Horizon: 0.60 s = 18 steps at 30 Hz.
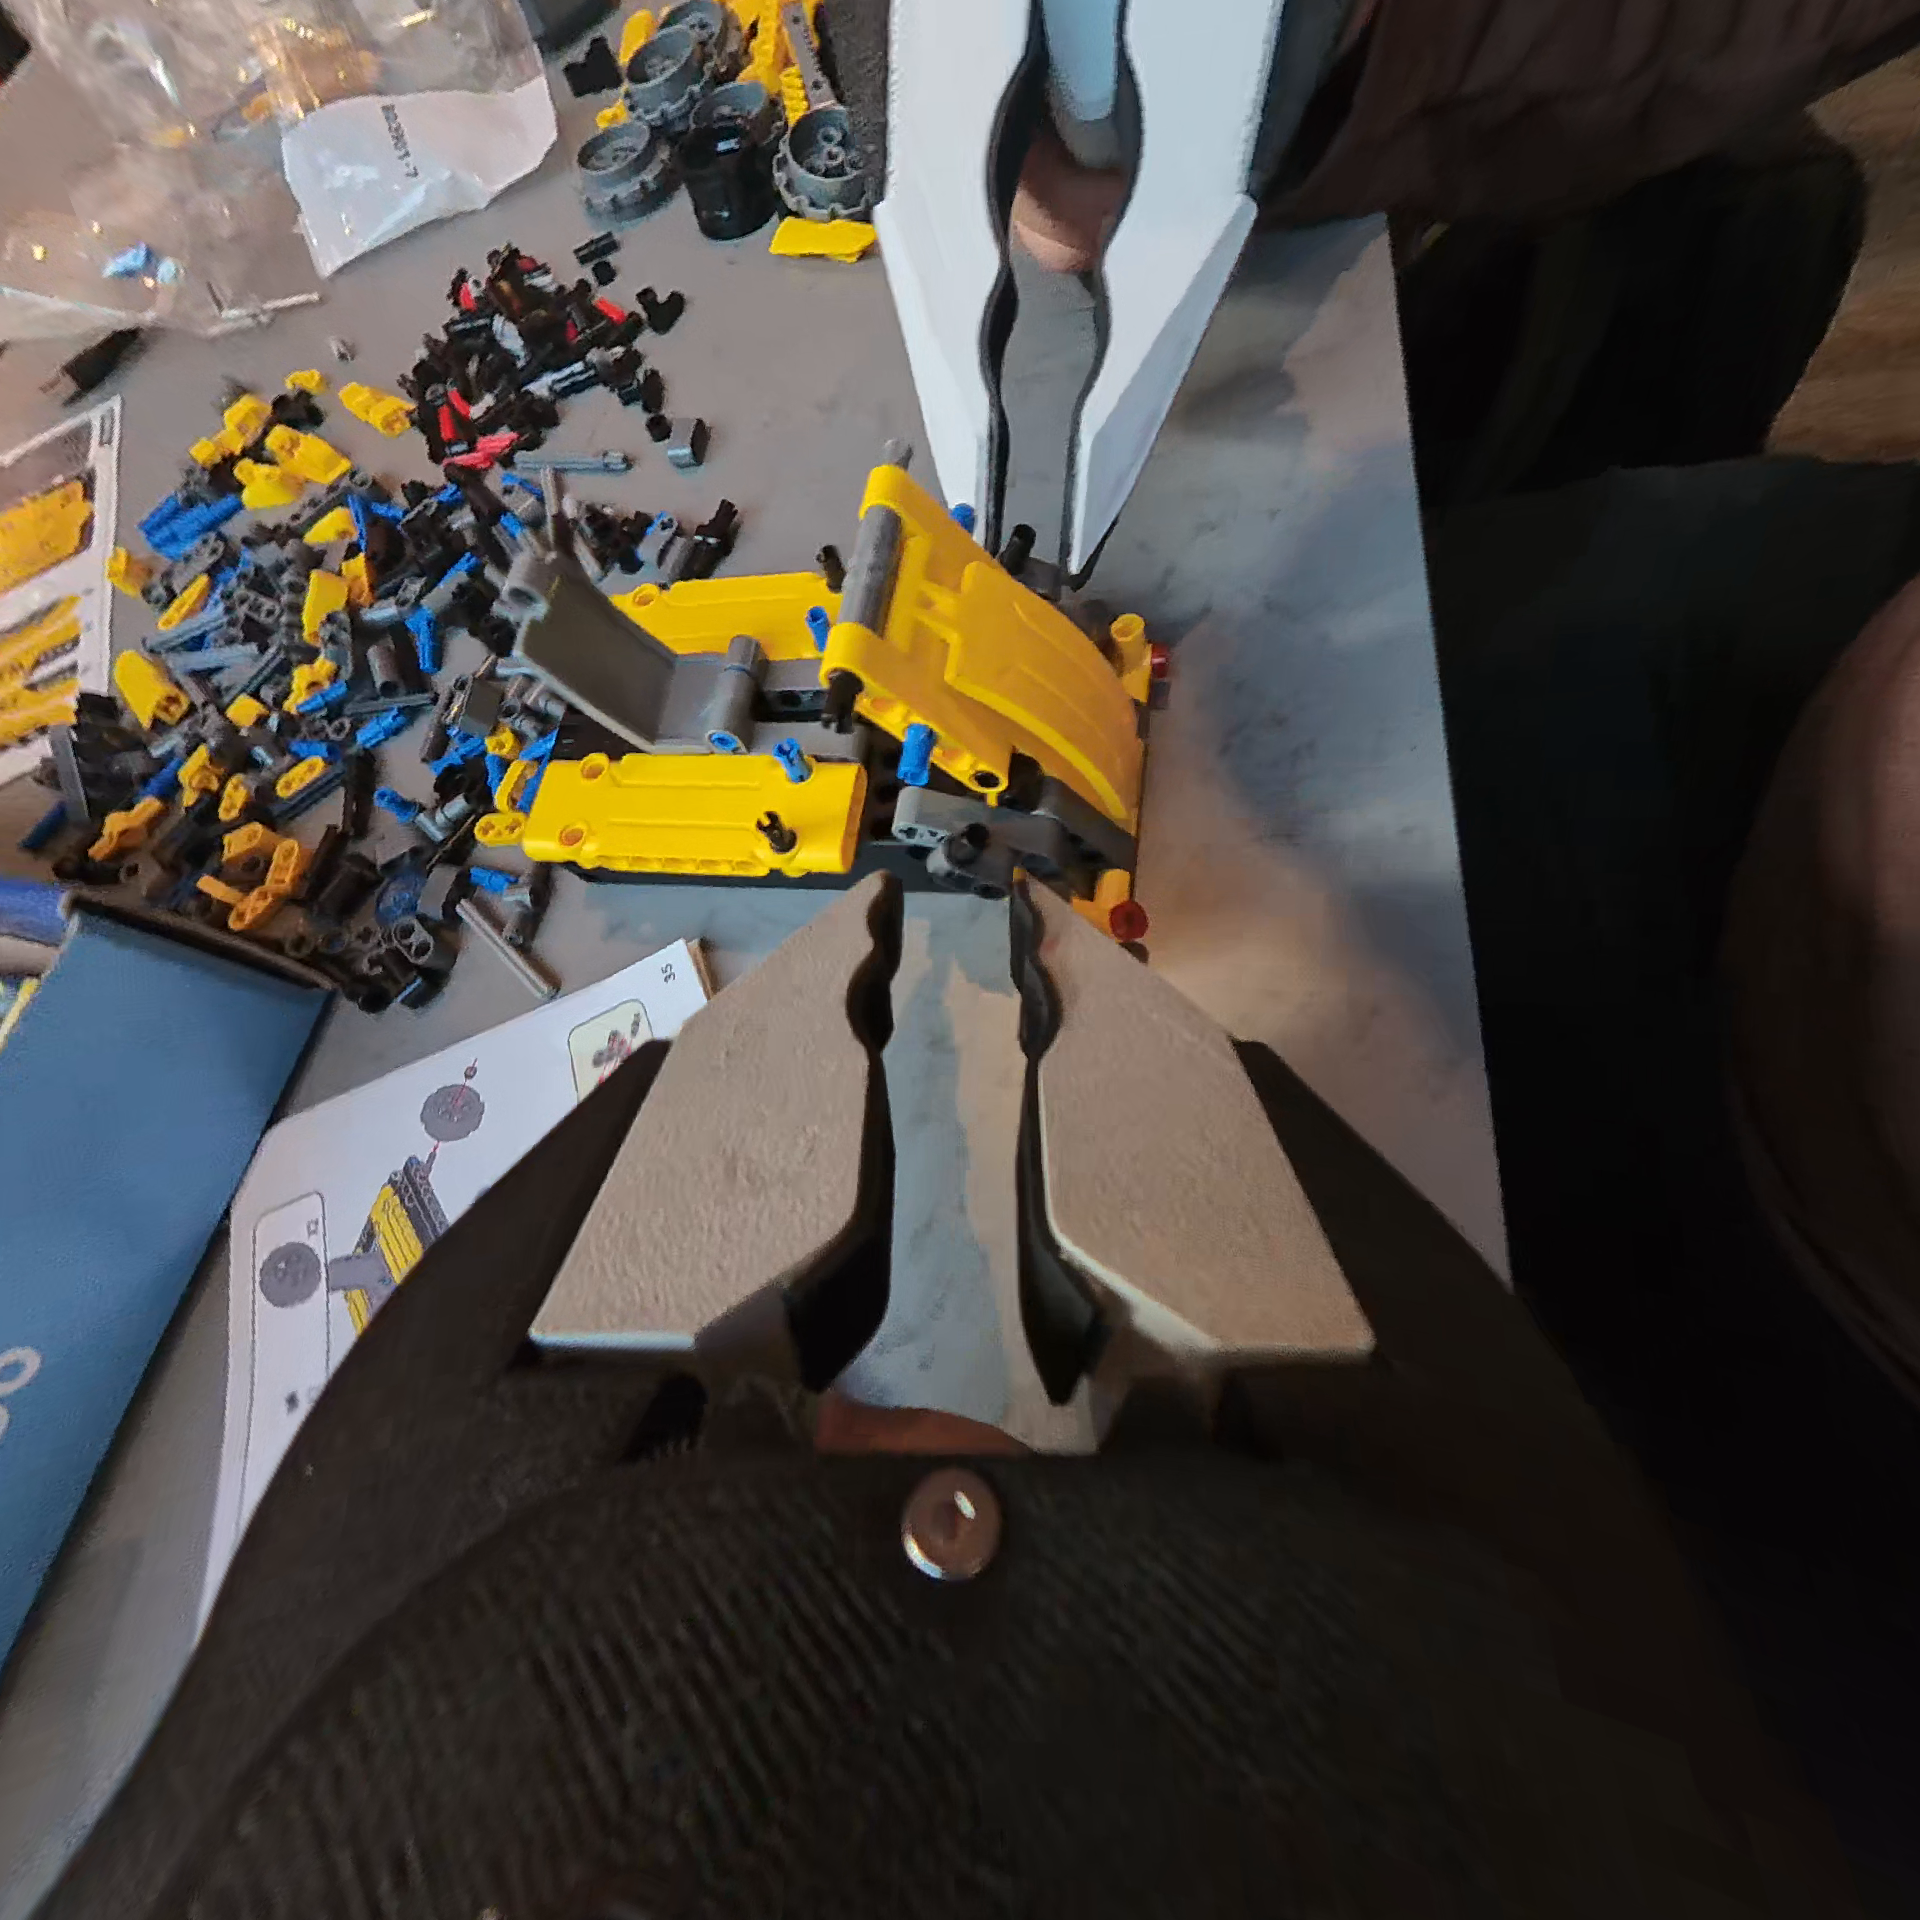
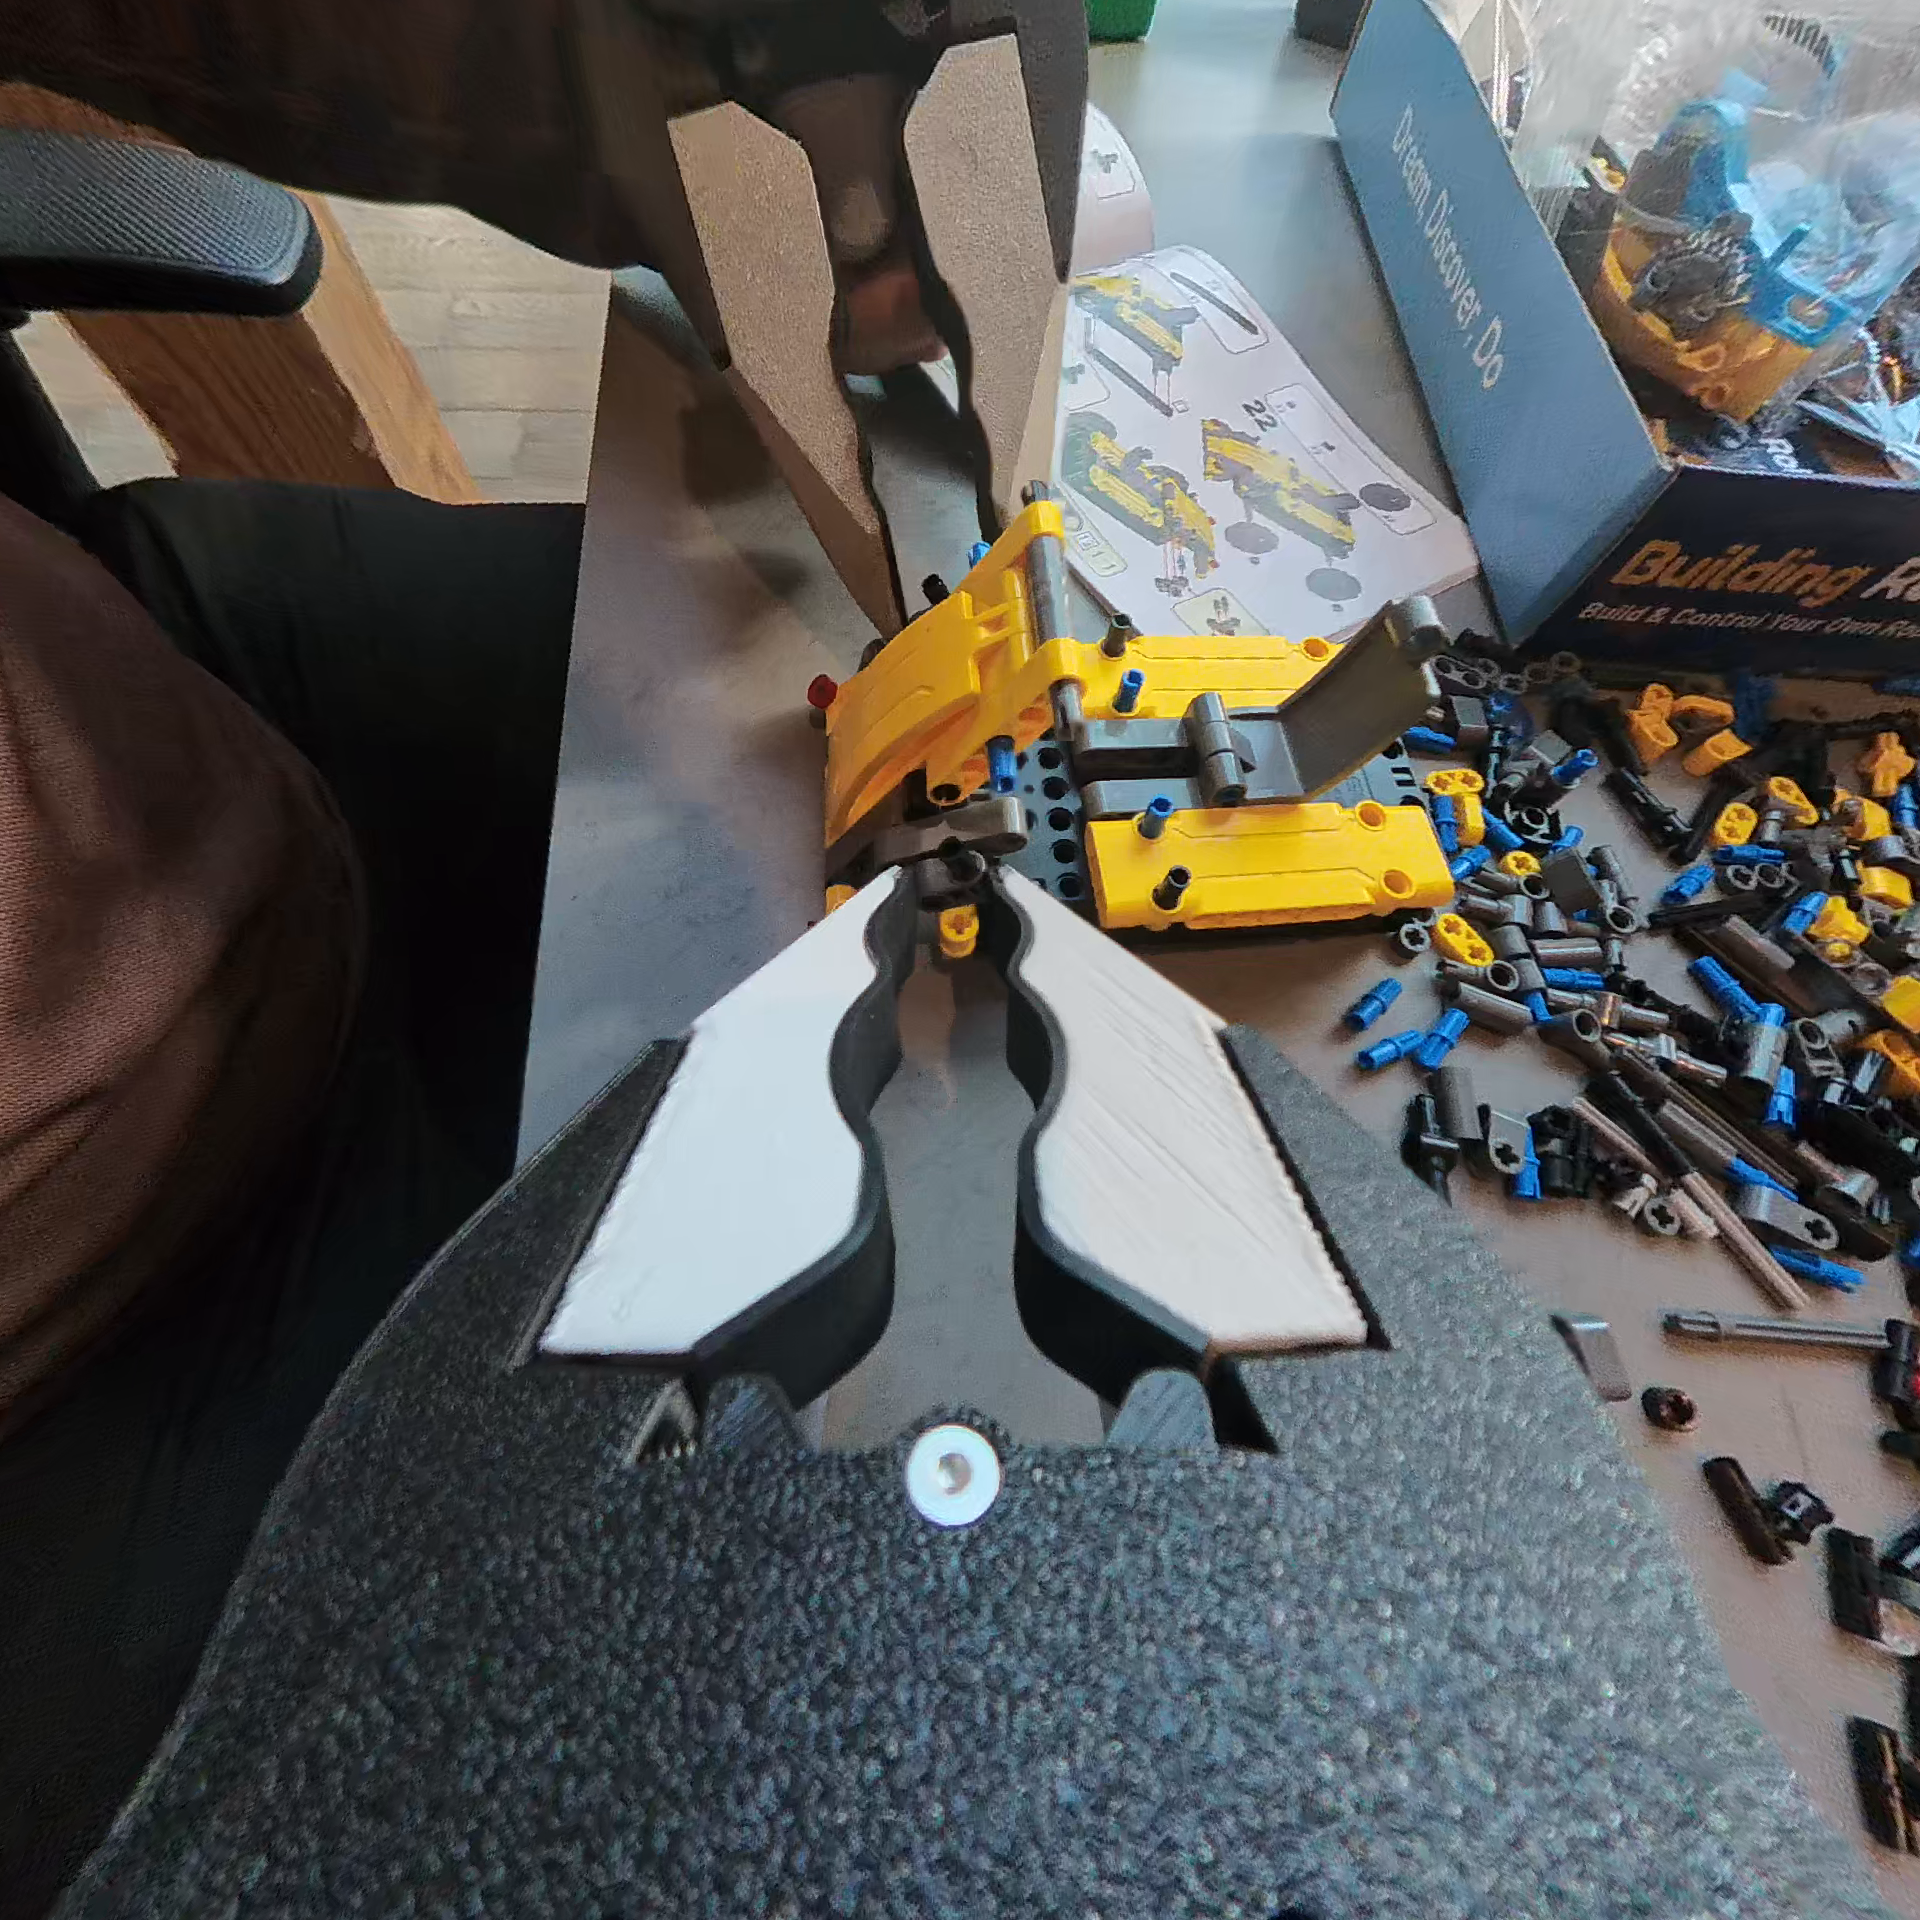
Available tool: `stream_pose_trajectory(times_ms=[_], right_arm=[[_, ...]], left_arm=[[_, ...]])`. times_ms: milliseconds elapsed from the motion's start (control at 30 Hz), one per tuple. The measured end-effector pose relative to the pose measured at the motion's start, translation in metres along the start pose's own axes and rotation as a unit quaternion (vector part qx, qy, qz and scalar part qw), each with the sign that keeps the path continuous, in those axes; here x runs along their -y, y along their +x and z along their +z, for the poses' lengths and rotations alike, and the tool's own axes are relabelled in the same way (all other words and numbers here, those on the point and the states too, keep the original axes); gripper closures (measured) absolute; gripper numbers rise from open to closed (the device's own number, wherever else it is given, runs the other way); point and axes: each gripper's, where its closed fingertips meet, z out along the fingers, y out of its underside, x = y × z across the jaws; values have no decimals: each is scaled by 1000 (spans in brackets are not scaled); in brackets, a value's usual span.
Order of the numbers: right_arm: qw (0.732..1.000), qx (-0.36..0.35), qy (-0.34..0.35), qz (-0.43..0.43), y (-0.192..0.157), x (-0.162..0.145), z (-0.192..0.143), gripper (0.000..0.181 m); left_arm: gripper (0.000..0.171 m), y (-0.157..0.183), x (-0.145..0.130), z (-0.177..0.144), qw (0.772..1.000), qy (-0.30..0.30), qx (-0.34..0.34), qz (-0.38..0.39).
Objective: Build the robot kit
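A partly built yellow and grey brick model [image 1: 935,665] stands near the table's edge, with a curved yellow scoop panel and a raised grey flap. It also shows in the right wrist view [image 2: 935,686]. My left gripper [image 1: 954,888], with tan fingers, has its jaws narrowly apart around a grey connector with a black pin on the model's near side. It shows from the other side too [image 2: 956,559]. My right gripper [image 2: 951,881], with white fingers, grips a like grey stub on the opposite side, above a small yellow connector. It faces me in the left wrist view [image 1: 1034,551].
A heap of loose black, blue and yellow parts [image 1: 343,644] [image 2: 1662,987] lies beside the model. An open instruction booklet [image 1: 436,1143] [image 2: 1247,436], a blue box [image 2: 1507,343], plastic bags [image 1: 208,135] and grey wheels [image 1: 717,135] lie around. The table edge [image 1: 1423,727] is close, with a person's lap beyond. My right fingertips sit around 7 cm from my left ones.
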Motion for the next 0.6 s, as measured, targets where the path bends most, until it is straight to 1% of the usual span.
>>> stream_pose_trajectory(times_ms=[33,133,233,267,300,333,433,600], right_arm=[[1000,1,0,-3,-1,0,-1,175],[999,-19,-8,-44,0,-2,-2,171],[996,-26,-31,-76,1,-6,1,169],[996,-25,-36,-78,2,-7,2,169],[996,-24,-38,-75,2,-7,2,169],[997,-23,-39,-68,3,-7,2,169],[999,-20,-34,-34,5,-7,2,170],[999,-19,-28,1,-1,-7,1,172]], left_arm=[[157,1,1,1,1000,1,1,13],[160,4,0,4,999,-1,-2,32],[160,5,-2,7,999,-3,-4,43],[157,4,-1,7,999,-3,-1,42],[153,3,-1,7,999,-3,2,40],[152,3,0,7,999,-2,1,39],[159,5,0,8,999,7,-4,44],[160,7,2,5,999,18,-5,46]])
